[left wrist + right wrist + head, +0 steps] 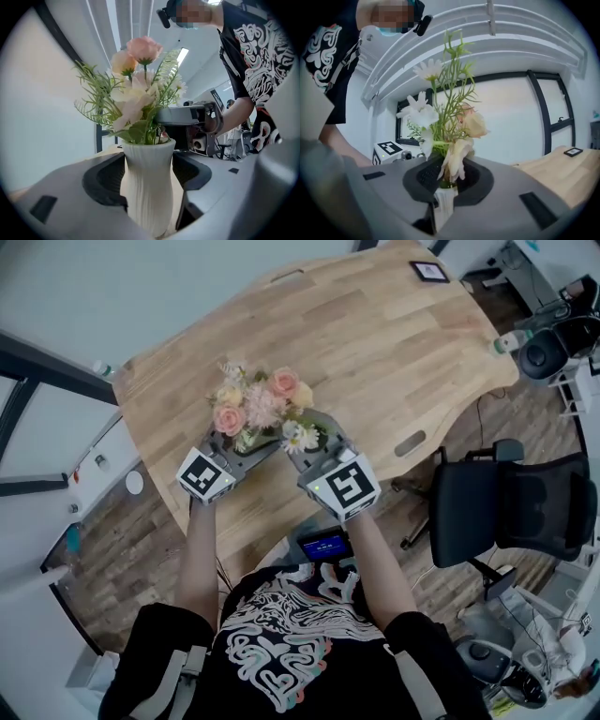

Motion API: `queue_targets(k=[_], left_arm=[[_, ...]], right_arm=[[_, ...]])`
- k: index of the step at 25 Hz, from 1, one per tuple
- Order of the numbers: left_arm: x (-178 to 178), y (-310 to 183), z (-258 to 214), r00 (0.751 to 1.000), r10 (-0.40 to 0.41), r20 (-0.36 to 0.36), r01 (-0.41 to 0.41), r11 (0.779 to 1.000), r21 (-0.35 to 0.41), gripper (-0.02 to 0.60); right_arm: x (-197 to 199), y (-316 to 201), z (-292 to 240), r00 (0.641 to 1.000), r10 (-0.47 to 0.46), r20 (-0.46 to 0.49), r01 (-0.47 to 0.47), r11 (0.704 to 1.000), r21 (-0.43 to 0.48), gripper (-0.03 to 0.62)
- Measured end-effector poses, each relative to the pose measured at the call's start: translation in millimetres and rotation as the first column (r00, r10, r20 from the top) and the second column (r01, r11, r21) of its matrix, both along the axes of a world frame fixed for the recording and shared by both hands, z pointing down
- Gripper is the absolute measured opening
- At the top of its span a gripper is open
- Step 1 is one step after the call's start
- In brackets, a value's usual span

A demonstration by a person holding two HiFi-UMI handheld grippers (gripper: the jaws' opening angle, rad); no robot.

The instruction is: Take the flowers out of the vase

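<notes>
A white ribbed vase [147,183] with pink, cream and white flowers [138,93] stands near the front edge of the wooden table [375,343]. My left gripper [147,174] is level with the vase's body and shut on it, one jaw on each side. From the other side, my right gripper [447,180] is shut on the flower stems [449,177] just above the vase's rim [443,201]. In the head view the flowers [258,404] sit between the left gripper [239,451] and the right gripper [309,442]. The vase is mostly hidden there.
A black office chair [506,512] stands to the right of the table. A small dark-framed item [429,271] lies at the table's far edge. A device with a blue screen [323,545] is below the table edge by the person's waist. Wood floor lies around.
</notes>
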State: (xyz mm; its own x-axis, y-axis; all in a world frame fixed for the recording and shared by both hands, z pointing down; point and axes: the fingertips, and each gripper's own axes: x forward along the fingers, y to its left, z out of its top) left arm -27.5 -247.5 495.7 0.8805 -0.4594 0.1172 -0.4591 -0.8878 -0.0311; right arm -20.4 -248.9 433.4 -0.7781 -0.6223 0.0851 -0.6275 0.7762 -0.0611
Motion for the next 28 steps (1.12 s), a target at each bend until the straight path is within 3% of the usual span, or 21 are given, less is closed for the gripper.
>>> queue_targets(k=[28], left_arm=[[-5,-2,11,1.000,-0.018,-0.007,0.018,1.000,-0.019,0.318]], right_arm=[[9,-5,-36,0.997,0.037,0.064,-0.041,0.998,0.055,0.031]])
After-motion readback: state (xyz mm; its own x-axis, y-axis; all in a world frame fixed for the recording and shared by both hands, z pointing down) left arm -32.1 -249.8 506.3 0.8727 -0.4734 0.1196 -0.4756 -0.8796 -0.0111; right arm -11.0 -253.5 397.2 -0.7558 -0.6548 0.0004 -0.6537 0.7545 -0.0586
